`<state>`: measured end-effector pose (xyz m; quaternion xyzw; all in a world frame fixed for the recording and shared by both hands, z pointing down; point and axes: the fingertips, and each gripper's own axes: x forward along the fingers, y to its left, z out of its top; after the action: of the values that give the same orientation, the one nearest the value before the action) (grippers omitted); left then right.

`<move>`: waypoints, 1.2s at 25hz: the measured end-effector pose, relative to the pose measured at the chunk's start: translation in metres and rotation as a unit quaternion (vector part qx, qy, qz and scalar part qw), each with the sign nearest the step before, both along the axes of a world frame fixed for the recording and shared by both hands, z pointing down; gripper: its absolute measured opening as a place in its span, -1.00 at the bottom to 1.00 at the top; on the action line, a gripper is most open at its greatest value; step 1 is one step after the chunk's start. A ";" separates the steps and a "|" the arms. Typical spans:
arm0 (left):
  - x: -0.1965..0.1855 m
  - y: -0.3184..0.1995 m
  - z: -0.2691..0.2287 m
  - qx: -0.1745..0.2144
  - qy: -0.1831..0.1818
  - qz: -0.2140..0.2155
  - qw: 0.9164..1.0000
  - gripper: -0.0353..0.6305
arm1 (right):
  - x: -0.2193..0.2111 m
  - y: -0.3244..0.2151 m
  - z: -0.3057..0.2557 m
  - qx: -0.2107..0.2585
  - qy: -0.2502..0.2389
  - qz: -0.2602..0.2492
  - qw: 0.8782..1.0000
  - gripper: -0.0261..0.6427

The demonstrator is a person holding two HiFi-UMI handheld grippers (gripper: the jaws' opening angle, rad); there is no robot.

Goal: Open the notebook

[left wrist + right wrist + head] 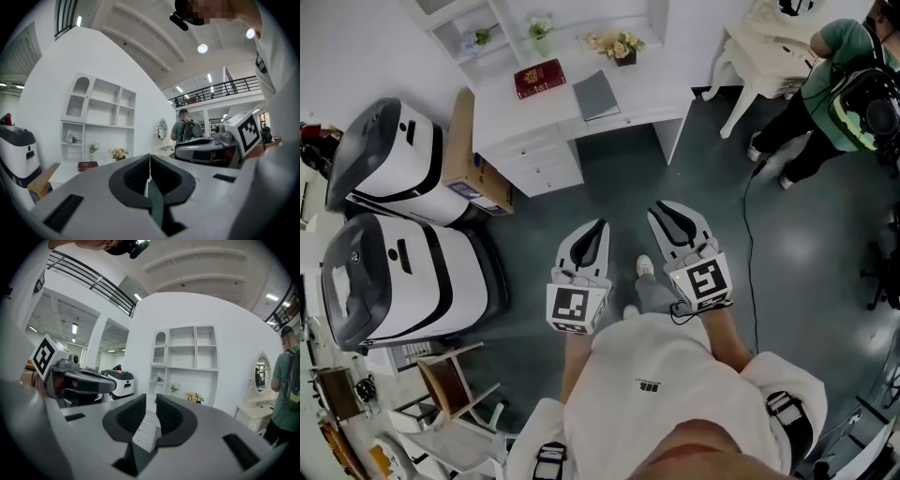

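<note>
On desk (656,86), notebook (596,95) (red book (540,78) near)

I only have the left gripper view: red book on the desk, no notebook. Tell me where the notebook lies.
Observer: Head view shows a grey notebook lying closed on the white desk, right of the red book in that view.
Operator: Report the right gripper.
Observer: Its own view shows the right gripper with jaws slightly apart, nothing between them.
Operator: Give me its position.
Observer: In the head view it is over the floor, short of the desk, beside the left gripper.
</note>
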<state>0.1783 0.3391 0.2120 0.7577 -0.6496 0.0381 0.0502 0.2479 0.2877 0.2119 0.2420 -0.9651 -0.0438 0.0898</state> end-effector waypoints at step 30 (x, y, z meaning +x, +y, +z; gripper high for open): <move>-0.049 -0.185 -0.004 -0.015 0.002 -0.059 0.998 -0.89 | -0.064 -0.191 -0.004 -0.008 0.006 -0.084 0.996 -0.76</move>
<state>0.1294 0.1543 0.2077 0.7171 -0.6926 0.0437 0.0649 0.1837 0.0968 0.2082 0.1593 -0.9817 -0.0447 0.0939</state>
